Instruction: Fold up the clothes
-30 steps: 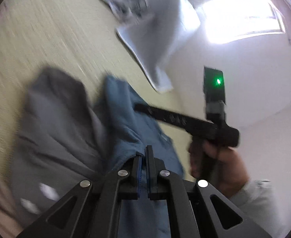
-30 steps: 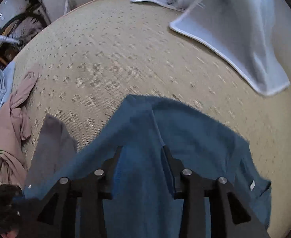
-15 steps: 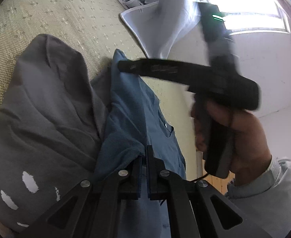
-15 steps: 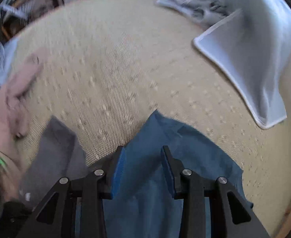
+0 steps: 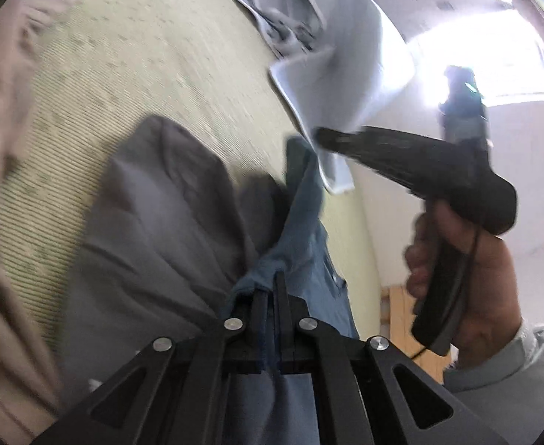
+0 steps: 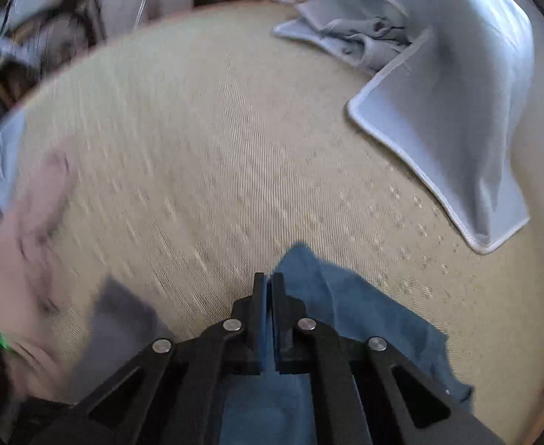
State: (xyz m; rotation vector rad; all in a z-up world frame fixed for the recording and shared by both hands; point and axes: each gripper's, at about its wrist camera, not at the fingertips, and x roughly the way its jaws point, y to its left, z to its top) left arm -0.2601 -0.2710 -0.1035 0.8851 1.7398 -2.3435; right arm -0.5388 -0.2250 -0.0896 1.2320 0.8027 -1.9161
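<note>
Left tongs [image 5: 270,289] clamp a bunched edge of the blue shirt [image 5: 309,230]; right tongs [image 6: 269,289] pinch its far corner. Soft, limp cloth: sags between both grips, so hold at corners.

Blue garment [image 5: 311,244]: soft, creased cloth, drawn into a narrow ridge running from lower centre up toward mid-frame in the left wrist view; lower centre to lower right in the right wrist view [image 6: 350,311], spread over the beige patterned surface. Grey garment [image 5: 161,222]: rumpled, lying flat, centre-left, touching the blue one's left edge; motion-blurred.
</note>
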